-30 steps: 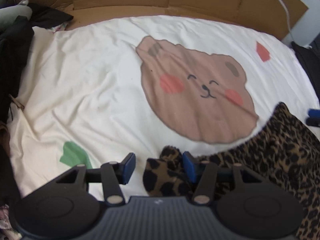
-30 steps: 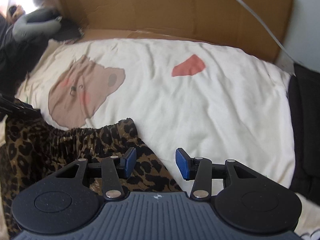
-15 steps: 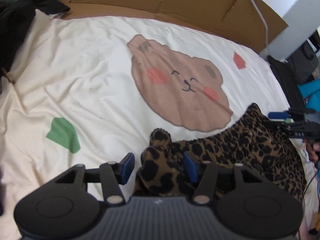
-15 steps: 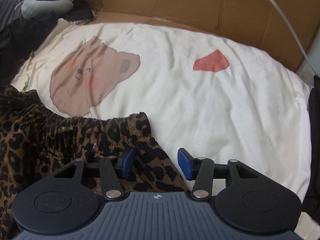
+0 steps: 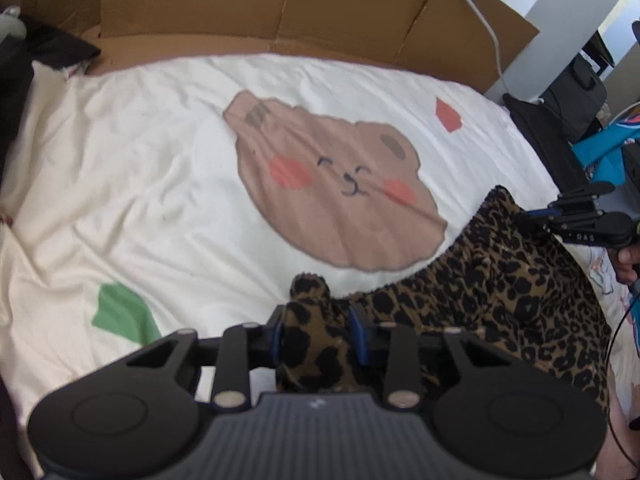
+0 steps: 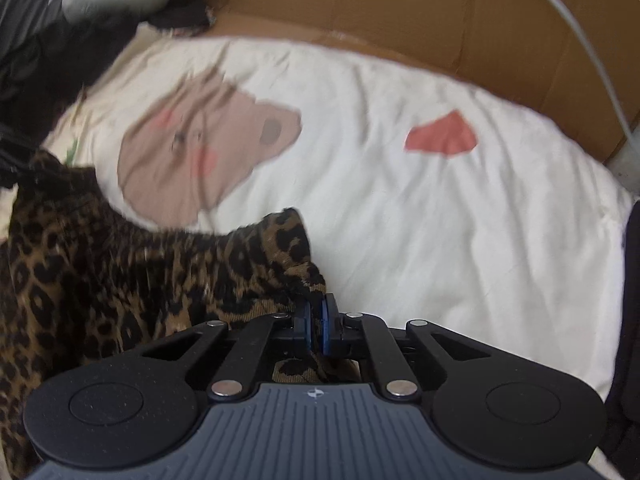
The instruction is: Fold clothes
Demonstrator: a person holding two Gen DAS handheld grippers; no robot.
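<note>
The leopard-print garment (image 5: 500,280) hangs stretched between both grippers above the bear-print bed sheet (image 5: 160,168). The left gripper (image 5: 318,330) jaws clamp one bunched corner; the right gripper (image 6: 315,326) jaws pinch the other. No legible writing shows on the garment.

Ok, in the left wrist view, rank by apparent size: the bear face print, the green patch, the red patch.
1. bear face print, by far the largest
2. green patch
3. red patch, though it lies farther from the camera, so it may only look smaller.

Leopard-print garment (image 6: 100,280) cropped at left edge
</note>
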